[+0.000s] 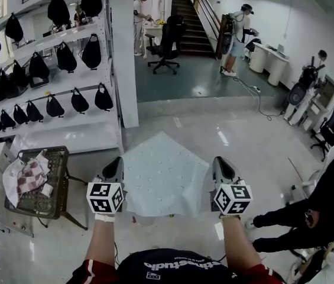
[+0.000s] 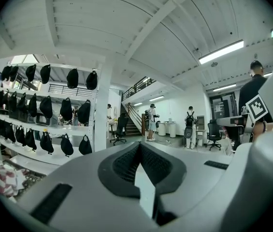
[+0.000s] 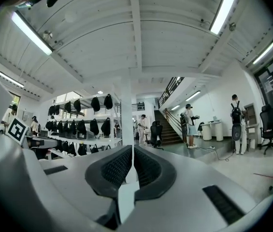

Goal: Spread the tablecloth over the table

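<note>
A pale, faintly dotted tablecloth (image 1: pixel 164 173) stretches between my two grippers in the head view, its far end tapering away from me above the glossy floor. My left gripper (image 1: pixel 114 169) is shut on the cloth's near left edge. My right gripper (image 1: pixel 221 167) is shut on its near right edge. In the left gripper view the left gripper (image 2: pixel 140 149) has its jaws closed together, with a strip of the tablecloth (image 2: pixel 146 192) pinched between them. The right gripper (image 3: pixel 133 153) pinches a similar strip of tablecloth (image 3: pixel 125 199). Whatever lies under the cloth is hidden.
A wire basket (image 1: pixel 57 191) with a checked cloth stands at my left. Behind it a white shelf rack (image 1: pixel 112 70) holds several black bags. A person in black (image 1: pixel 314 218) is close at the right. An office chair (image 1: pixel 167 46) and stairs (image 1: pixel 190 22) stand far back.
</note>
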The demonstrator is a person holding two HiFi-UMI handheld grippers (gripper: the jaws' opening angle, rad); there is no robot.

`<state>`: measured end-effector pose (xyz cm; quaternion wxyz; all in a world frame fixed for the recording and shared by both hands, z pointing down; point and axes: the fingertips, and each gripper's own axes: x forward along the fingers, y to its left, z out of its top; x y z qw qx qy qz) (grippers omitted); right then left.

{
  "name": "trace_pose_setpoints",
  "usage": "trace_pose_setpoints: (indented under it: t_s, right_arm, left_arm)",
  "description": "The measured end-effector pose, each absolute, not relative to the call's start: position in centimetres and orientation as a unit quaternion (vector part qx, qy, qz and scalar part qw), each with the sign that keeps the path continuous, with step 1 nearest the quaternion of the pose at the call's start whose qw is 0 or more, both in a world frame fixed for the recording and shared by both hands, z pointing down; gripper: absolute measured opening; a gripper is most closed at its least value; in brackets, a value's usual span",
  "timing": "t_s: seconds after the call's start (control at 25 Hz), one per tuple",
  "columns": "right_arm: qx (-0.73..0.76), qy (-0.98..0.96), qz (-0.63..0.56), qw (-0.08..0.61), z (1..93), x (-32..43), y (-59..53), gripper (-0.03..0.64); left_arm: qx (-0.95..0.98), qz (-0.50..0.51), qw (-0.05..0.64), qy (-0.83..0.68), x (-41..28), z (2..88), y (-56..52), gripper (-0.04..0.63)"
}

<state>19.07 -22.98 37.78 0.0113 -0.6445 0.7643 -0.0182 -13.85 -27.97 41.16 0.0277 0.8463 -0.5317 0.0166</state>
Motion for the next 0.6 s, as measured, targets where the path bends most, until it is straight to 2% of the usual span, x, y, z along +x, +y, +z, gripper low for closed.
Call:
trace_pose_setpoints:
  t_s: [0.6]
  right_arm:
    - [-0.659,0.751,-0.025,0.005,38.6,20.1,-23.2,0.025]
  left_arm:
    - [0.852,-0.02,0.05,-0.521,-13.4,40.2,-27.7,0.017]
